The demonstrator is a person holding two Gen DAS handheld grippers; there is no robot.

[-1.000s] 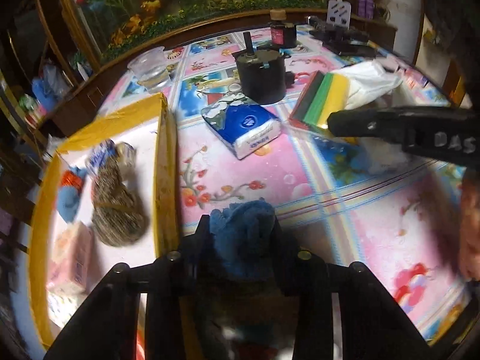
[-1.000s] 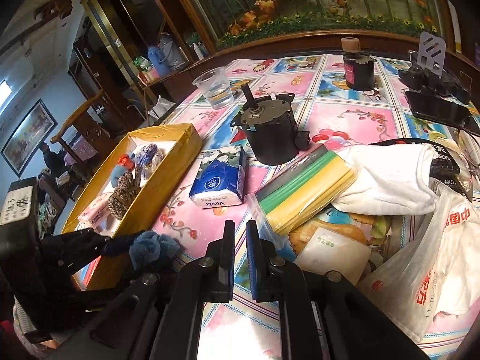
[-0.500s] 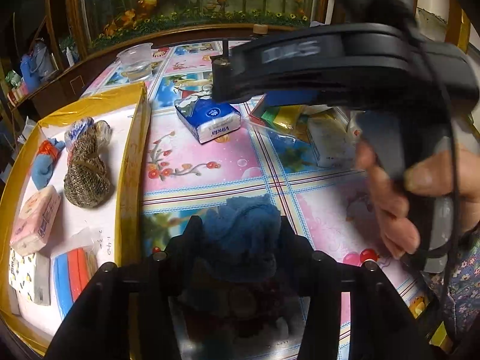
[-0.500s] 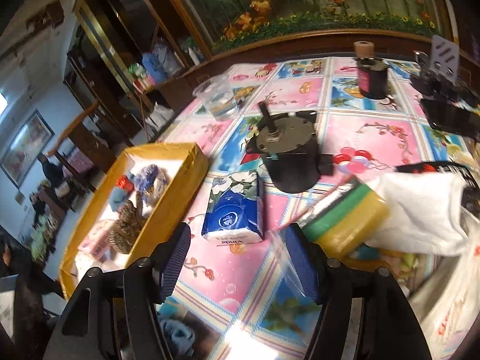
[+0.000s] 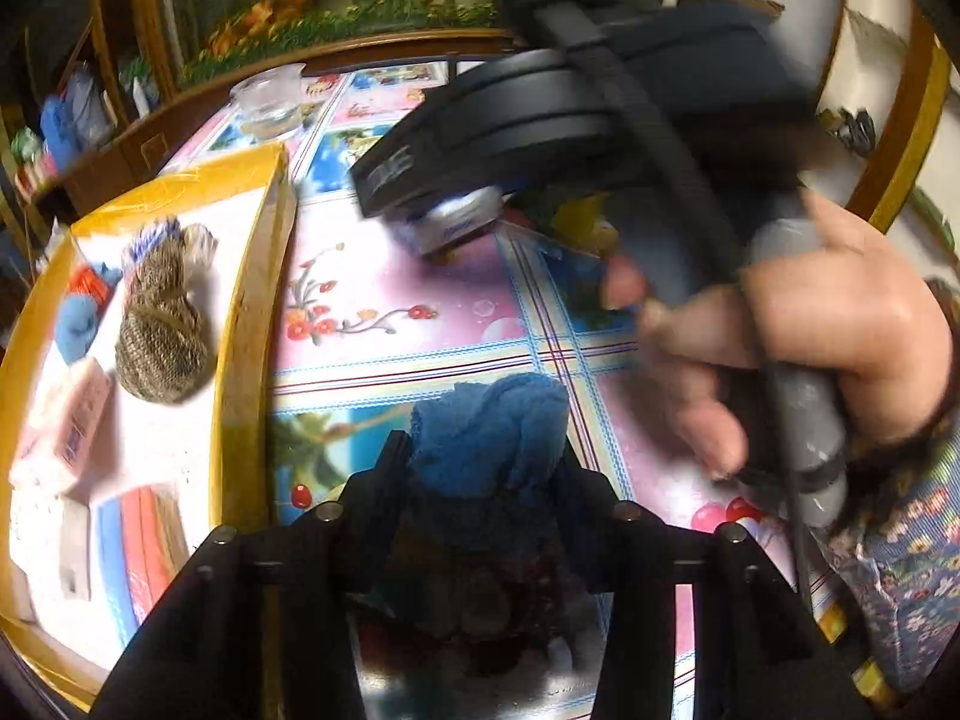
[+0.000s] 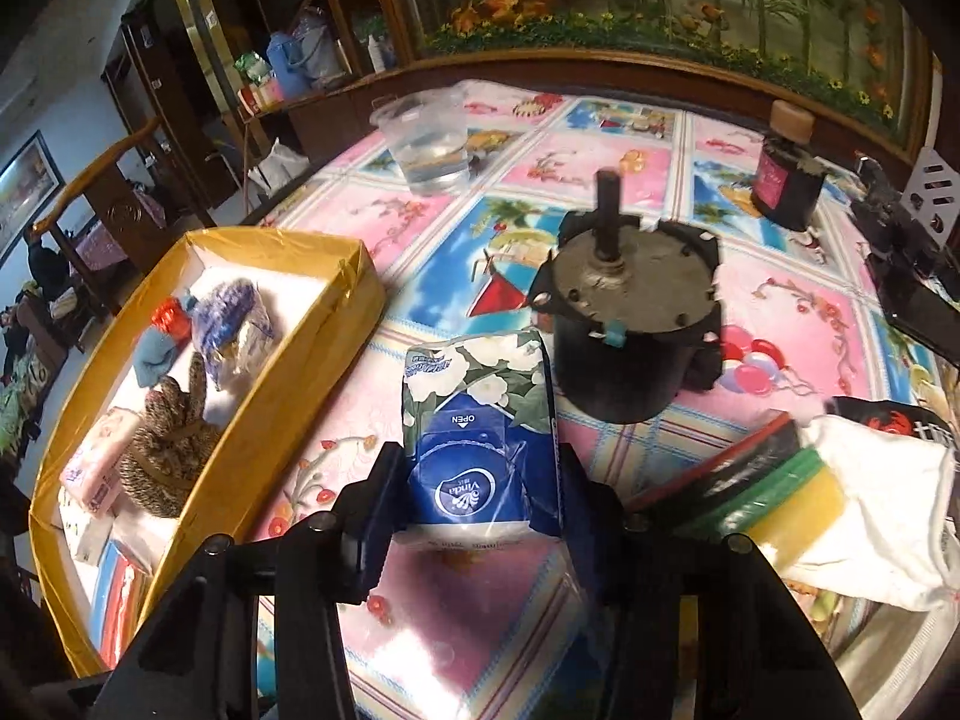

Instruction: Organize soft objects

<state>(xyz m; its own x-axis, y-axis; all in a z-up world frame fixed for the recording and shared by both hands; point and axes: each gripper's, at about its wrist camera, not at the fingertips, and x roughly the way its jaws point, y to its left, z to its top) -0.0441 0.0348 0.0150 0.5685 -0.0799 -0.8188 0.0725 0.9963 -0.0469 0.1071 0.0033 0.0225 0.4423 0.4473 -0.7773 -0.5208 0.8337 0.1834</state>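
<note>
Landmark: yellow tray [image 6: 354,300], on the left part of the patterned table [image 6: 600,168].

Left gripper [image 5: 480,450]: fingers pressed in on a blue cloth [image 5: 498,420], pinching it above the table just right of the tray's right wall.

Right gripper [image 6: 477,480]: fingers spread wide, one on each side of a tissue pack [image 6: 480,426] lying on the table right of the tray. Contact with the pack cannot be told.

Inside tray: brown knitted item [image 6: 171,450], small blue cloth [image 6: 153,357], pink packet [image 6: 96,459].

Farther right of the tray: black motor [image 6: 630,324], beyond the tissue pack; stack of sponges [image 6: 762,480]; white cloth [image 6: 882,498].
</note>
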